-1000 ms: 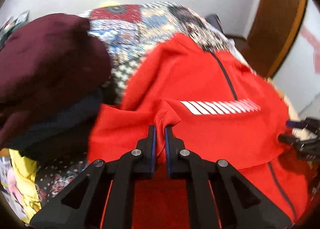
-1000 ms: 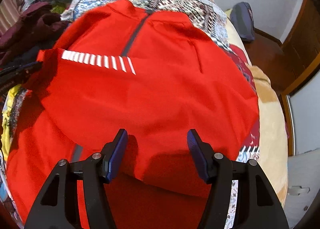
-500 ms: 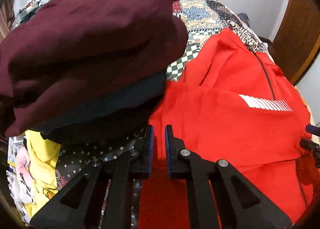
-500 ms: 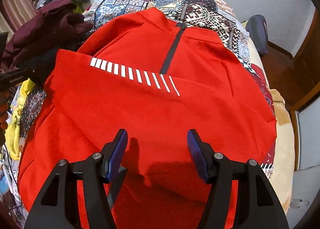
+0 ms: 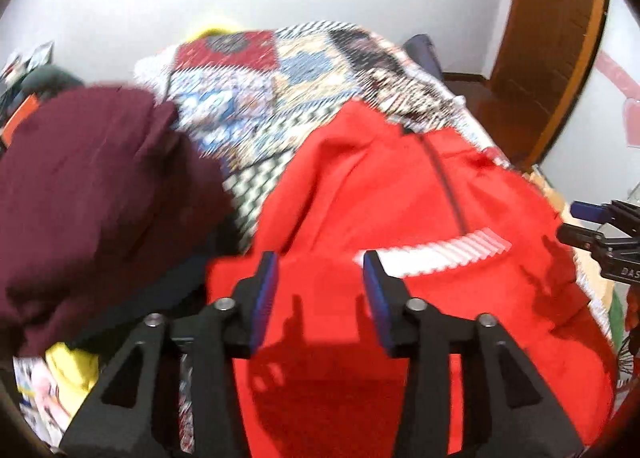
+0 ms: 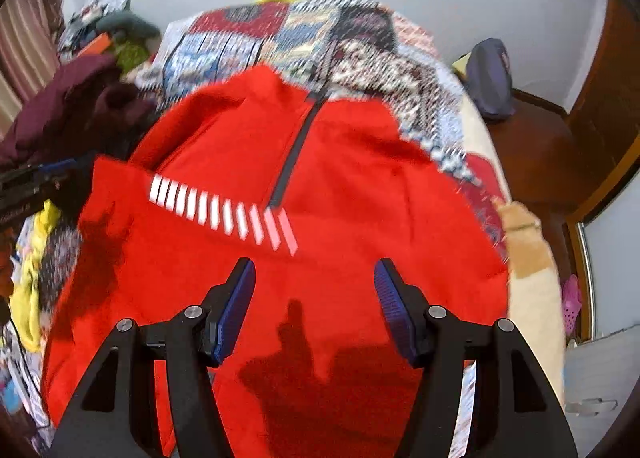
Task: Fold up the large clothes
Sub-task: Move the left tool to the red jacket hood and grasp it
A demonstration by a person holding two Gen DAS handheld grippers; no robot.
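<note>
Patchwork bedspread [image 6: 304, 38] bears the red top [image 6: 320, 162]; both claws gape, empty.

Counted: one red jacket [image 6: 320, 186] | one band of white stripes [image 6: 224, 214] | one patchwork quilt [image 6: 304, 38] | one maroon garment [image 5: 92, 194] | two grippers [image 5: 320, 278] [image 6: 316, 282] | one blue bag [image 6: 490, 78]

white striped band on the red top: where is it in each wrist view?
Left wrist: white striped band sits right of centre, just past the right fingertip, on the red top.
Right wrist: the band sits left of centre, above the left fingertip.
Shared landmark: the dark zipper, ending at the band.
</note>
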